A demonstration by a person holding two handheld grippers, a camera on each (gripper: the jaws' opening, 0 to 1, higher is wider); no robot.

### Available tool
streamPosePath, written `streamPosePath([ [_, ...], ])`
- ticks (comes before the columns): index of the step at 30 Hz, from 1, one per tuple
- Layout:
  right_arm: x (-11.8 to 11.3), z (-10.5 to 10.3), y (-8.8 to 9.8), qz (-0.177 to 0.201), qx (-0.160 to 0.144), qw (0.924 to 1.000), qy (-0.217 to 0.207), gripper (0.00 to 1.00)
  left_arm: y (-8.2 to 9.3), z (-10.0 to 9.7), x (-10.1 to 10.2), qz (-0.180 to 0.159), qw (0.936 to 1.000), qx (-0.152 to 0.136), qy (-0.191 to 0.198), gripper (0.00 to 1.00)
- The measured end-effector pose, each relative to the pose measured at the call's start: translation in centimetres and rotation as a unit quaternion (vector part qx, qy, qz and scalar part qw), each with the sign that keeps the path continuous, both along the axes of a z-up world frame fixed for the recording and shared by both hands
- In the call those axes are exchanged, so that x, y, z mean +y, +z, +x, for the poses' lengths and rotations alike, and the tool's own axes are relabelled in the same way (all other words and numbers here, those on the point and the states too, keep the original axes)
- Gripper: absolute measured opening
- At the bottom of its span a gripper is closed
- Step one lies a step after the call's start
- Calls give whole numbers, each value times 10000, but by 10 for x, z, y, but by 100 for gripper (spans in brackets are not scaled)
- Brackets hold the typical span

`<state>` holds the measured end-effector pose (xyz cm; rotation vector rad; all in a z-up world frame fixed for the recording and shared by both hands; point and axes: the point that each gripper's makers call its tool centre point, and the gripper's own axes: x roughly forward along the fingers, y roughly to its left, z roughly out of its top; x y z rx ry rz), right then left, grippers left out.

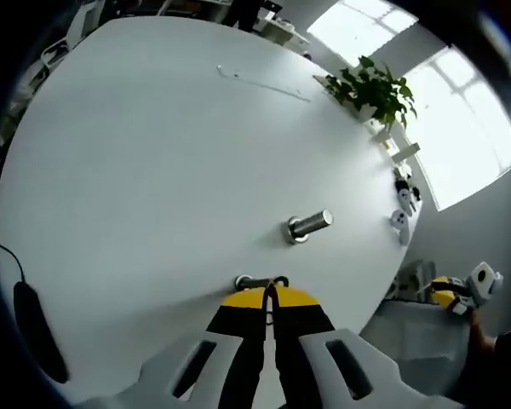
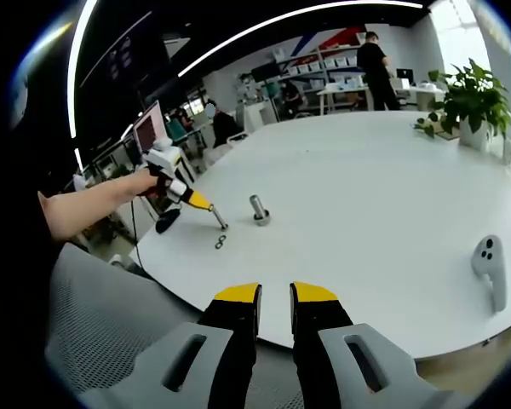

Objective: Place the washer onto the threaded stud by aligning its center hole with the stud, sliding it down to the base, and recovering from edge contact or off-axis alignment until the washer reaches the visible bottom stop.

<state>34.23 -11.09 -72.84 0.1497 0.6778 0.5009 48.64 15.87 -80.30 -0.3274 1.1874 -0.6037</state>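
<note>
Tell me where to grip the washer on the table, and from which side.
Pinch the washer across its outer rim, coming down steeply from above with the left claw. It seems to lie flat on the white table, so a rim grip suits, leaving the centre hole free for the threaded stud.

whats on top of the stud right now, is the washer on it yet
Nothing sits over the stud; its top end is bare. The washer lies flat on the table near the left gripper.
</note>
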Motion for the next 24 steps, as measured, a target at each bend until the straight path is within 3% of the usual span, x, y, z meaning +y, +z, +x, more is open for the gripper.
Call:
streamPosePath([
  [13,1,0,1,22,-19,10000,-9,16,-5,-1,0,-36,9992,388,82,0],
  [24,1,1,1,39,-23,10000,-18,16,-5,1,-2,-107,9985,498,213,0],
])
